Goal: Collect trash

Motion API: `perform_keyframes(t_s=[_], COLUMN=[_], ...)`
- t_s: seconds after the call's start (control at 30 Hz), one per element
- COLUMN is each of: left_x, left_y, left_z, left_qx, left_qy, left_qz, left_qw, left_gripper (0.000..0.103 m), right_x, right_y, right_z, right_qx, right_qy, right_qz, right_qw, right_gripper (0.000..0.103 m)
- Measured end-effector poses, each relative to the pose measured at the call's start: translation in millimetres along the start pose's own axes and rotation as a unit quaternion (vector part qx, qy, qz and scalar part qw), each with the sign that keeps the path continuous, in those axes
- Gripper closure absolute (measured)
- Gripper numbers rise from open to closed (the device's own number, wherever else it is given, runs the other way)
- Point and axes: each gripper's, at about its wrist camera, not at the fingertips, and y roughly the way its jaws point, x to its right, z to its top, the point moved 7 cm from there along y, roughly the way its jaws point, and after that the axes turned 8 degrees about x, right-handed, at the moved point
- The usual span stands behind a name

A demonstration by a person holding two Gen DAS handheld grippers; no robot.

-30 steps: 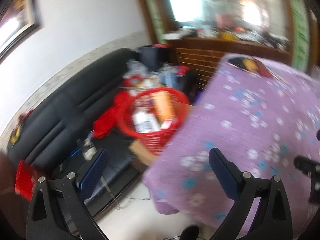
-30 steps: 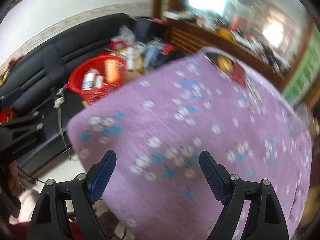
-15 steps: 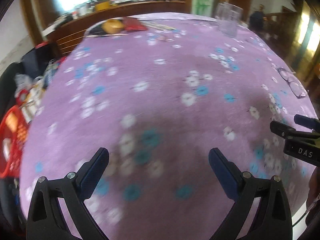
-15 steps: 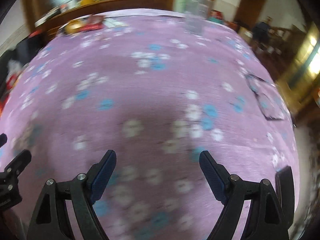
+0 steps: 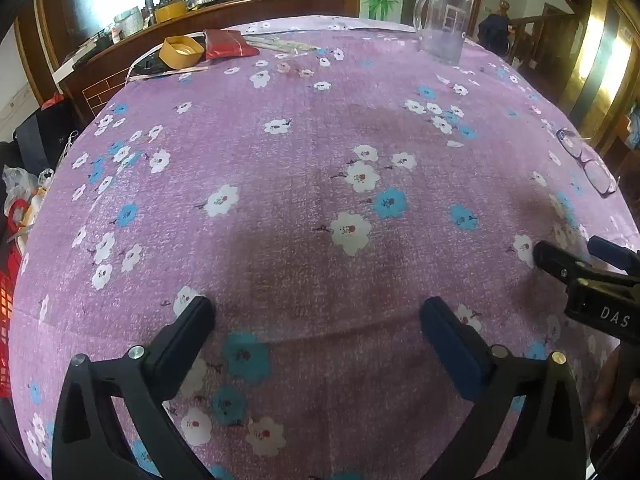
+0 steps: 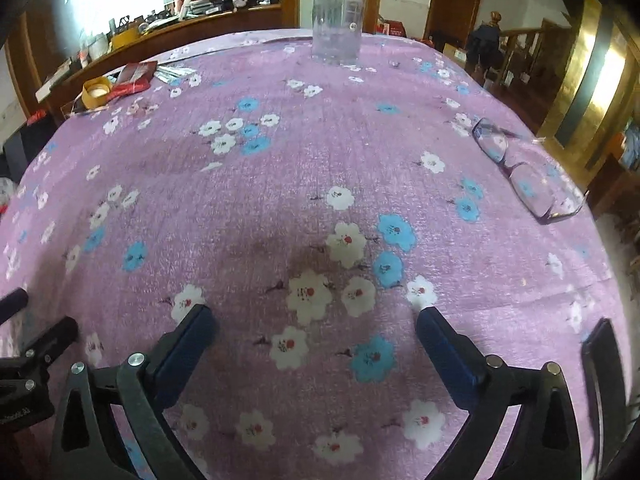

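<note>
A round table under a purple flowered cloth (image 5: 304, 152) fills both views. At its far left edge lie a red wrapper (image 5: 226, 43), a yellow tape roll (image 5: 181, 52) and some thin sticks (image 5: 276, 44); they also show in the right wrist view: wrapper (image 6: 132, 78), tape roll (image 6: 96, 90). My left gripper (image 5: 316, 320) is open and empty above the near part of the cloth. My right gripper (image 6: 316, 324) is open and empty, also above the near cloth. The right gripper shows at the right edge of the left wrist view (image 5: 592, 276).
A clear glass mug (image 5: 442, 26) stands at the far side of the table (image 6: 338, 20). A pair of glasses (image 6: 524, 172) lies at the right edge. A red basket (image 5: 6, 304) of items sits left of the table. A dark phone-like slab (image 6: 600, 364) lies near right.
Both grippers have swung from the sofa and red basket to the right, over the table top. Both stay open and empty. The view has steadied.
</note>
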Motion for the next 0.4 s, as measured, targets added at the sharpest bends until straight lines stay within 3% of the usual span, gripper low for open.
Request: perform_keyframes(t_s=[0.4], left_x=[0.3], left_y=[1.0], left_z=[0.6], left_qx=[-0.001], left_qy=[-0.002], left_qz=[0.001], left_qw=[1.0], left_gripper=[0.0], right_x=[0.5], right_y=[3.4], right_z=[0.4], right_qx=[-0.002], right_qy=[0.003], right_qz=[0.003], right_qw=[1.0], right_gripper=[0.0])
